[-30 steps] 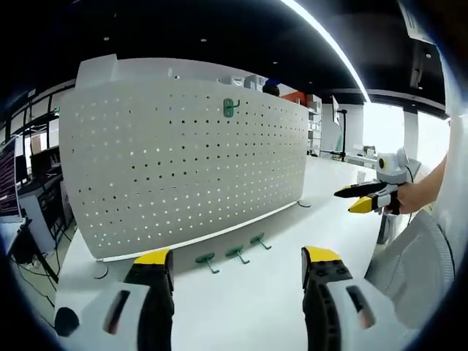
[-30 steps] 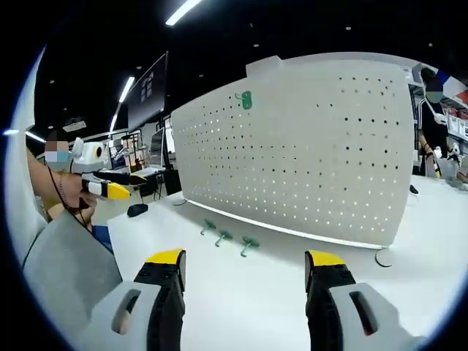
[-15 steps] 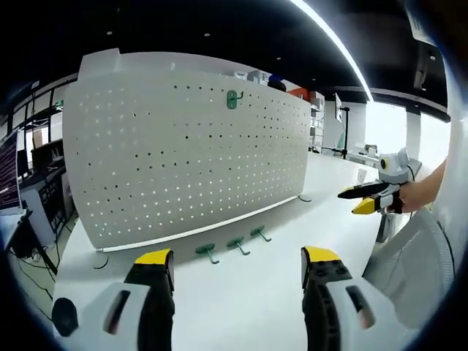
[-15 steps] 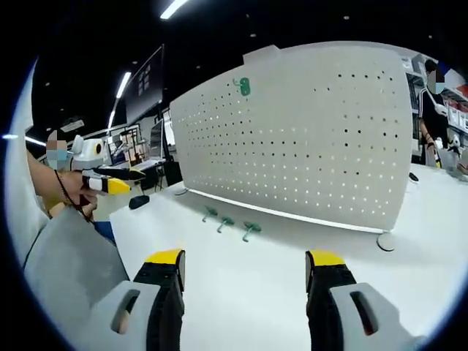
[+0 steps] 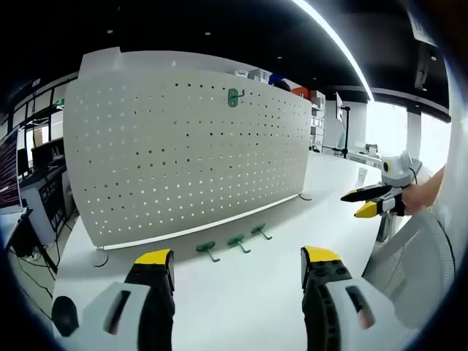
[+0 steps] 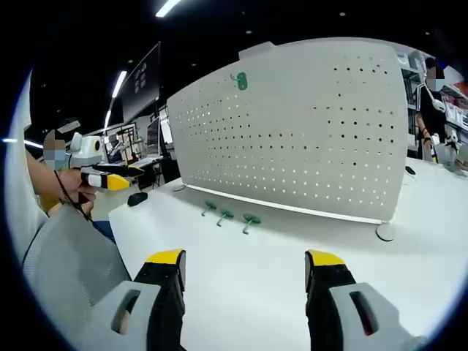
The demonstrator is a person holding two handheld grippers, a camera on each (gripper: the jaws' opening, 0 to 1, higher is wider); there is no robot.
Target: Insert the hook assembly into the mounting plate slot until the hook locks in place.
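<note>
Fingers of the left gripper (image 5: 238, 274) stood apart and held nothing, and the yellow-tipped fingers of the right gripper (image 6: 245, 274) were likewise spread and bare. Both hung above the white counter (image 5: 263, 300), well short of the work. 3 small green plastic hooks (image 5: 235, 242) lay in a row on the counter just before the foot of the upright white perforated metal mounting plate (image 5: 183, 157); the right gripper view showed the same row (image 6: 225, 216). 1 green hook (image 5: 233, 96) already sat near the plate's top edge.

Nothing was yet picked up, by my judgement. The risk ahead was a poor grasp: the hooks were small and lay flat, so a pinch could skid one away or seize it crooked. A tilted hook would likely jam at its slot rather than lock, and a hard push might rock the free-standing plate.
</note>
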